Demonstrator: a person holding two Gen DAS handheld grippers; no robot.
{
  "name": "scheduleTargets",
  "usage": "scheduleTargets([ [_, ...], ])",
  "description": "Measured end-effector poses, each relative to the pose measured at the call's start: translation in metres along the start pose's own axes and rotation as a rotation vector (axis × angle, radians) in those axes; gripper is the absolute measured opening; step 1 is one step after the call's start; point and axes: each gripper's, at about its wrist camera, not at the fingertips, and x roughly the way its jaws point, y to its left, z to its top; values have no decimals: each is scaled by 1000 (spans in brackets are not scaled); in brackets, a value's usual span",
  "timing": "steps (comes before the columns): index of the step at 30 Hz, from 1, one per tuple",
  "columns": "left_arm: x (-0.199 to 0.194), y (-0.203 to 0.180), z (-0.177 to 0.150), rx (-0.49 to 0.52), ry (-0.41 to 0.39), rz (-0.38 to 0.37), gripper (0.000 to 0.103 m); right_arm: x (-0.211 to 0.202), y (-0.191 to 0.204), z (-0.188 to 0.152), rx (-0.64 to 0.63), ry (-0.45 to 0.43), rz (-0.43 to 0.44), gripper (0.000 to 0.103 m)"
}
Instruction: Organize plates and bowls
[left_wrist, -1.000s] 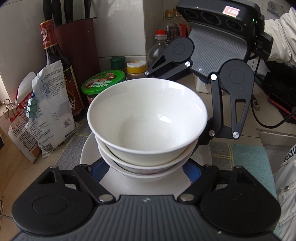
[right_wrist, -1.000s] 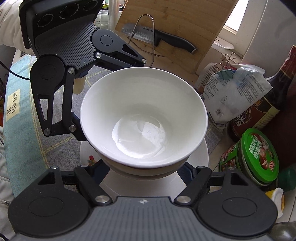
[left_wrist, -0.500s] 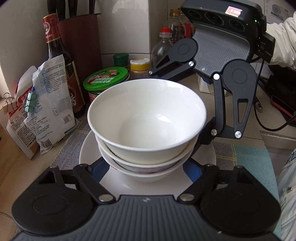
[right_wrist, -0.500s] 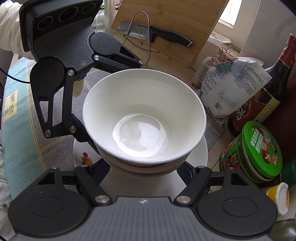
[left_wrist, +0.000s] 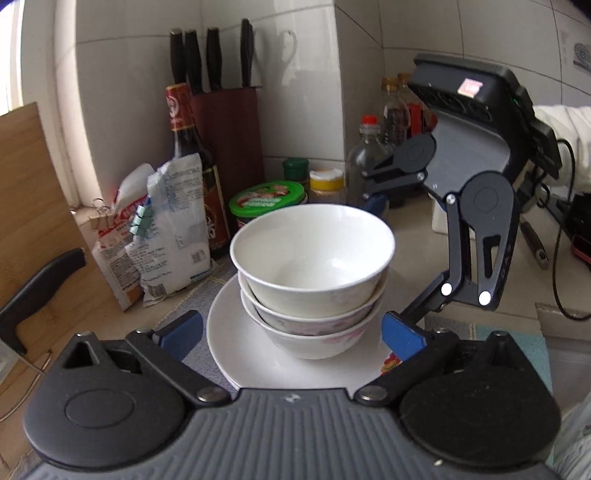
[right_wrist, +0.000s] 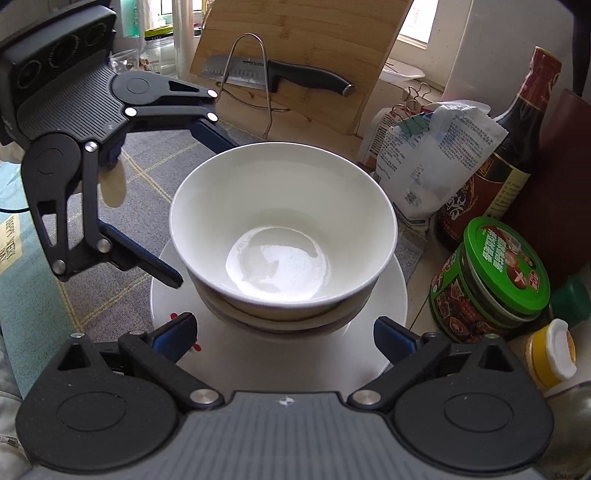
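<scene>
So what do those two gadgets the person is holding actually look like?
Both match: the left gripper and the right gripper have a ribbed grey body, black linkage arms with silver rivets, round black discs at the base and blue-padded fingers. The right one carries a small red-and-white sticker and a black cable. A white sleeve shows behind it.

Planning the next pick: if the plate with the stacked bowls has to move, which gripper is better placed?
Right, probably. The right gripper straddles the plate under the bowl stack, jaws opening. The left gripper sits at the rim, nearer the edge.
</scene>
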Motion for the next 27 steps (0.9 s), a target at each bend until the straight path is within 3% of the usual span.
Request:
scheduleTargets([
  [4,-28,-8,-2,-70,-40,106,102,-16,19,2,120,-27,-96,103],
  [11,-64,-21,-3,-271,37,275,102,-47,68,-3,479,-70,-306,103],
  [16,-86,-29,-5,-345,53,285,102,-64,102,-13,726,-98,-397,103],
  [27,-118,-37,-7,-389,96,366,102,-98,145,-14,825,-135,-517,103],
])
